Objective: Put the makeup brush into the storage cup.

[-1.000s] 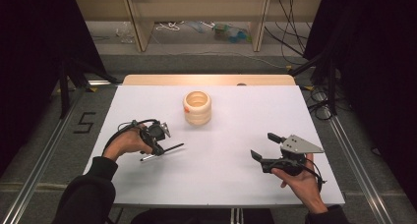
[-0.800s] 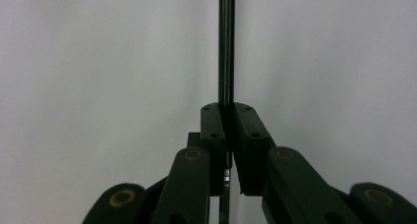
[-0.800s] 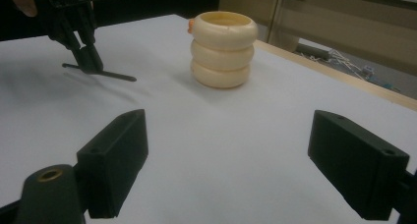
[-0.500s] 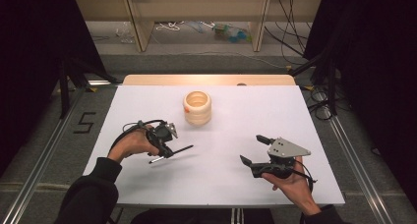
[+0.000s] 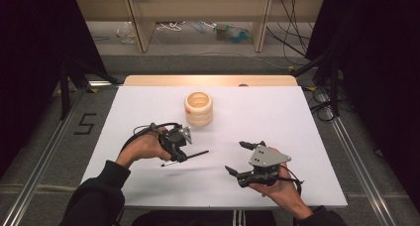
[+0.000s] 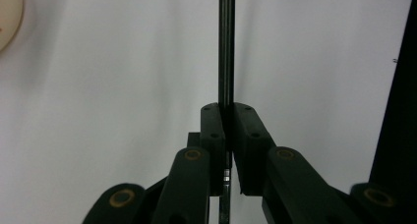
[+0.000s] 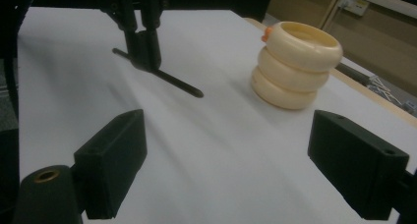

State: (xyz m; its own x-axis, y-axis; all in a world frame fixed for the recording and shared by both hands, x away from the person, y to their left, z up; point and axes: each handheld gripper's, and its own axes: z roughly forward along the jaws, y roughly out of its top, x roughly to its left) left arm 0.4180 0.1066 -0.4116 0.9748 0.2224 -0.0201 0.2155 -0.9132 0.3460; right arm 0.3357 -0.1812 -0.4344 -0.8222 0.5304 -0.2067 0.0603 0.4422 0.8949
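Slip risk: the thin black rod-like stick (image 5: 185, 156) is pinched near one end by the left gripper (image 5: 178, 145), so most of its length hangs free toward the frame centre; it could be judged liable to pivot or slide out if the grip loosens or the free tip strikes the white table sheet (image 5: 277, 112).
Collision risk: the cream ribbed ring-stacked holder (image 5: 198, 108), open at the top, stands above the left gripper, upper centre of the high view; it might be tipped if the rod were swung into its side.
Left claw: closed tight on the rod, which is seen in the left gripper view (image 6: 226, 62) running straight up between the pads.
Right claw: the right gripper (image 5: 245, 159) is held wide, nothing between its jaws.
Left hand pose: raised above the sheet at lower left, rod nearly level, pointing right.
Right hand pose: lower right, gripper cradled from beneath, aimed up-left toward rod and holder (image 7: 295, 64).
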